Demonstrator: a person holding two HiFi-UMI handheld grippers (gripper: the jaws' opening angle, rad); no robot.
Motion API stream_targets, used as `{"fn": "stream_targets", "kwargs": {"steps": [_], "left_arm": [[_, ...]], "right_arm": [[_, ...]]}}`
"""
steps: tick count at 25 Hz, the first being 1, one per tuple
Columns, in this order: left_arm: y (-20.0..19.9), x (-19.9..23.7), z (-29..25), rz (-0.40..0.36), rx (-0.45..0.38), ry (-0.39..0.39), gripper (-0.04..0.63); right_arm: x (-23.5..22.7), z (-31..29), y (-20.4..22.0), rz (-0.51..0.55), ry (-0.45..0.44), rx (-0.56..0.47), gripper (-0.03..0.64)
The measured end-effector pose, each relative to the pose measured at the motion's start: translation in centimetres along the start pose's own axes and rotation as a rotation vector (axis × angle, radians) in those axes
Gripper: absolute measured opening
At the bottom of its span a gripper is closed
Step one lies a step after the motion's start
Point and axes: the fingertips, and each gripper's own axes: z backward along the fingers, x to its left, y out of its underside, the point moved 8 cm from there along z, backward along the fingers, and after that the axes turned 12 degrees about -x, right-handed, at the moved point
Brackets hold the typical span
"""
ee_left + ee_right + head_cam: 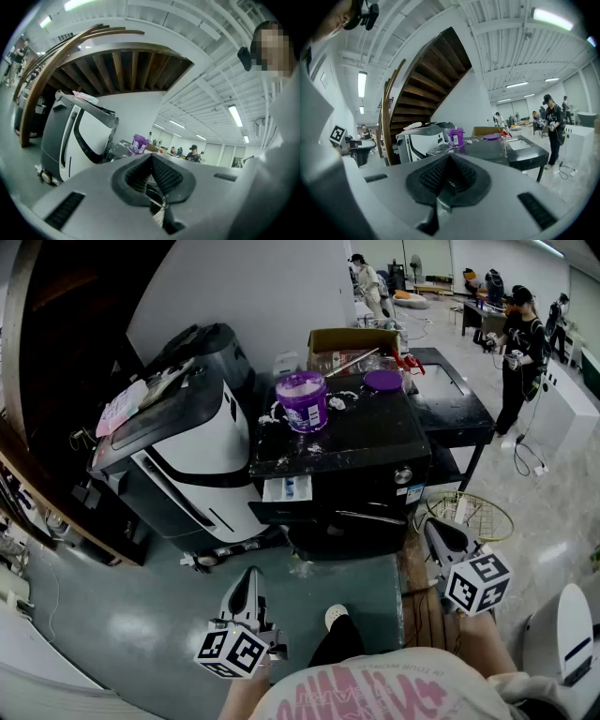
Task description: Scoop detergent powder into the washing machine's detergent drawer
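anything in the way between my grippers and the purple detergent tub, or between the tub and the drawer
Nothing visible. Only floor lies between the left gripper, the right gripper and the washing machine. The purple tub stands open on its top, above the drawer at the front.

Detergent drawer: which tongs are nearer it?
Left. The left tongs sit just in front of the open detergent drawer; the right tongs are off to its right.
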Motion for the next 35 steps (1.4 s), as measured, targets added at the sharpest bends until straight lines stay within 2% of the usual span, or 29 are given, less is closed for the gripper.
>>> {"fn": "stream_targets", "kwargs": {"steps": [10, 13, 18, 22, 26, 31, 35], "left_arm": [[2.1, 5.8, -11.2, 0.041, 0.033, -0.021, 0.0], [1.8, 7.7, -15.5, 0.047, 0.046, 0.006, 0.0], [0.8, 9.8, -21.9, 0.021, 0.066, 0.112, 0.0], [0.6, 11.5, -25.3, 0.016, 0.058, 0.137, 0.0], [1.0, 12.9, -26.9, 0.065, 0.078, 0.132, 0.0], [1.4, 14.2, -27.7, 0.066, 0.108, 0.096, 0.0], [1.5, 14.9, -29.1, 0.057, 0.1, 0.045, 0.001]], "right_arm": [[-2.1, -11.1, 2.2, -0.033, 0.015, 0.116, -0.003], [-2.3, -15.2, 1.7, -0.034, 0.012, 0.121, -0.003], [-2.6, -22.2, 0.8, -0.029, 0.008, 0.088, -0.003], [-2.2, -26.3, 1.2, -0.028, -0.005, 0.071, -0.003], [-1.8, -28.8, 2.1, -0.043, -0.032, 0.106, -0.003], [-2.2, -31.3, 2.5, -0.088, -0.065, 0.139, 0.002], [-3.3, -34.5, 1.9, -0.071, -0.104, 0.144, 0.028]]}}
